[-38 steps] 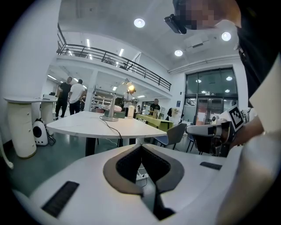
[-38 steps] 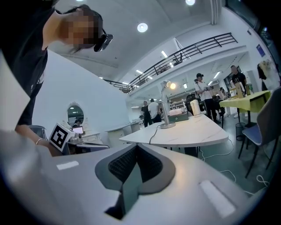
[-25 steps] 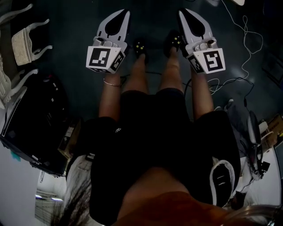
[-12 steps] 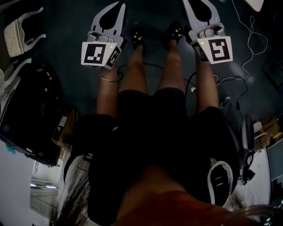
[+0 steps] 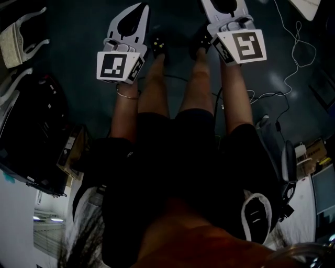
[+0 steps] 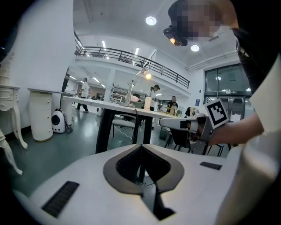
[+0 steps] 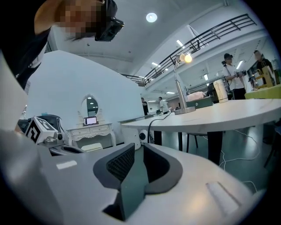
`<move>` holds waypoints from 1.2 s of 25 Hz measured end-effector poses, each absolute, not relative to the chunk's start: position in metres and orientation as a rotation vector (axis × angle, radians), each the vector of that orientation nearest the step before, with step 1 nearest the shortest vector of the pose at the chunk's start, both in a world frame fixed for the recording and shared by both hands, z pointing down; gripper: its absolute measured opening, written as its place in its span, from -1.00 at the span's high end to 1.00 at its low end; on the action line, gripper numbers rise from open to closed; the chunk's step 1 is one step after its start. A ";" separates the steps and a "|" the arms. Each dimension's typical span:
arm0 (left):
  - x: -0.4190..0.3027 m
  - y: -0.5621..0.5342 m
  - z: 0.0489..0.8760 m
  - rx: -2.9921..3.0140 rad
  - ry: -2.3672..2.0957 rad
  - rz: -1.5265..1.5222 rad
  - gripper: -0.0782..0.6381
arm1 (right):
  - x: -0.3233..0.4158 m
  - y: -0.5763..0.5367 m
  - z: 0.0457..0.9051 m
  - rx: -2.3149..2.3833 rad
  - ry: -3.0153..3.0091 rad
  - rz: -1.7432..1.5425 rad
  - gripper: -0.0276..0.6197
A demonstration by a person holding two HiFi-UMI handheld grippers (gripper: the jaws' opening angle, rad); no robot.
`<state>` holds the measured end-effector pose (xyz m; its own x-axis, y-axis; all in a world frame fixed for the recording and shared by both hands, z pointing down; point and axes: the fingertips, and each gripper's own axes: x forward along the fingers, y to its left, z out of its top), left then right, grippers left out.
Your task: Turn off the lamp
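white plastic shells cover both tools, each carrying a marker cube (image 5: 119, 67) at its back. the left tool (image 5: 137, 9) is closed tight. in the left gripper view its ribbed pads meet in a single line with nothing between them. the right tool (image 7: 135, 149) stands slightly apart: its jaws have just been opening, a narrow slit shows between the pads, and nothing sits in it. in the head view both tools are held out low over the dark floor (image 5: 78, 47), ahead of the person's bare legs (image 5: 157, 89) and shoes (image 5: 159, 46). the right tool's tips are cut off by the top edge.

the lamp (image 7: 178, 88) stands on a white-topped bench (image 7: 228, 116) well ahead of the tools, and neither tool touches it. it has a flat base, a thin upright stem and a head bent over at the top. the bulb glows, so it is still on. a dark cable (image 7: 151, 124) runs from the base over the bench's edge. a white dresser (image 7: 90, 129) with a mirror stands by the wall behind.
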<state>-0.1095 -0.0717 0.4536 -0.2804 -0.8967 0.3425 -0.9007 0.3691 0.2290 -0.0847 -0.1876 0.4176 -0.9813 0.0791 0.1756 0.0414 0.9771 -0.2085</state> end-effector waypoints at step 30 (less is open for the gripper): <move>-0.116 -0.077 0.479 1.645 -2.119 0.086 0.76 | -0.162 -0.190 0.482 -0.059 -2.789 0.180 0.66</move>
